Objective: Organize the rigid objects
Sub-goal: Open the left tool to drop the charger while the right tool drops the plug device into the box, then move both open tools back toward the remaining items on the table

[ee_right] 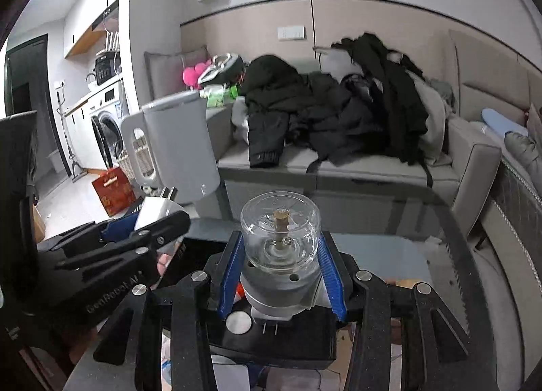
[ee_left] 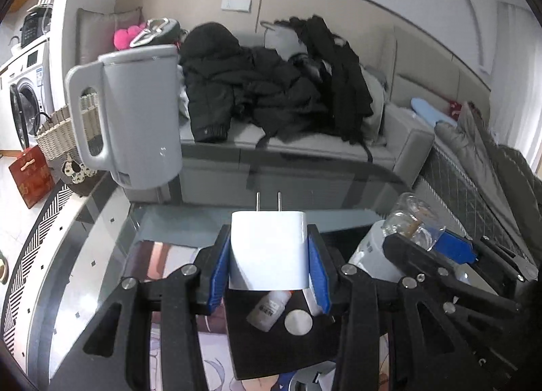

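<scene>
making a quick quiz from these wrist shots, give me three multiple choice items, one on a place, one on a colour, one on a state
1. Where is the small white bottle?
A. lying on the black tray
B. on the sofa
C. inside the kettle

2. What colour is the kettle?
A. red
B. light grey
C. green

3. What is the left gripper doing?
A. open and empty
B. shut on the white charger
C. shut on the kettle

Answers: 1 A, the bottle lies on the black tray beside a silver disc. 2 B, its body and handle are pale grey. 3 B, blue pads press both sides of the white charger.
</scene>
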Demonstrator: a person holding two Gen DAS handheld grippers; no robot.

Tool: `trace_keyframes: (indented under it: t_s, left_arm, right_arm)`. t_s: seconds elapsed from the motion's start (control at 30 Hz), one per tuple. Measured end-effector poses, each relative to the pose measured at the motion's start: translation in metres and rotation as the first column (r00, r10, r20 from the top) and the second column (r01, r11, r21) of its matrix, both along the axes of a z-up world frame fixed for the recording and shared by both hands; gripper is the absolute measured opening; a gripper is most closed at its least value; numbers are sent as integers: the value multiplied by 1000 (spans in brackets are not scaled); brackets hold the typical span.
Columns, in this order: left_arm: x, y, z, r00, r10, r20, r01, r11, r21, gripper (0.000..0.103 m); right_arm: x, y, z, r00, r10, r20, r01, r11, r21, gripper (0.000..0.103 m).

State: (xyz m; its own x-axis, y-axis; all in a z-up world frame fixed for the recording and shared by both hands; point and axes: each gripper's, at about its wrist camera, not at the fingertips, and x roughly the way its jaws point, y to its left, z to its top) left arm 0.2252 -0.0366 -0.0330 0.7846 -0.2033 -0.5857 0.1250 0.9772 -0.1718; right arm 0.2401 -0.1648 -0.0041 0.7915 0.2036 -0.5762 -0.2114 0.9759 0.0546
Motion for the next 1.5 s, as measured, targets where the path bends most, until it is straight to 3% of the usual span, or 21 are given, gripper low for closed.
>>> trace_keyframes:
  t_s: [0.17,0.5,0.63,0.83,0.9,1.07,1.5]
  left_arm:
    - [3,-7,-8,999,-17,-30,17,1000,3,40]
    - [5,-6,-14,999,7,-43,-6,1000,10,41]
    - [3,1,-9,999,30,-20,-30,1000,10,51]
    - [0,7,-6,999,30,-16,-30,999,-19,53]
    - [0,9,-5,999,31,-18,-31,999,-23,55]
    - [-8,11,1,998,55,-1,-55,998,-25,70]
    - [-23,16,10,1000,19,-4,-19,999,-36,75]
  right_arm:
    - [6,-5,-18,997,3,-72,-3,1000,-1,44]
    - [0,-5,-19,998,13,-65,-13,1000,-7,44]
    - [-1,-6,-20,998,10,-65,-11,1000,-4,54]
    - [-6,-8,-14,999,0,-47,1,1000,20,68]
    - [-7,-8,-12,999,-1,-43,2,1000,21,68]
    - [-12,-11,-5,1000,-8,-23,8,1000,28,68]
    - [-23,-20,2,1000,-4,-12,4,999,52,68]
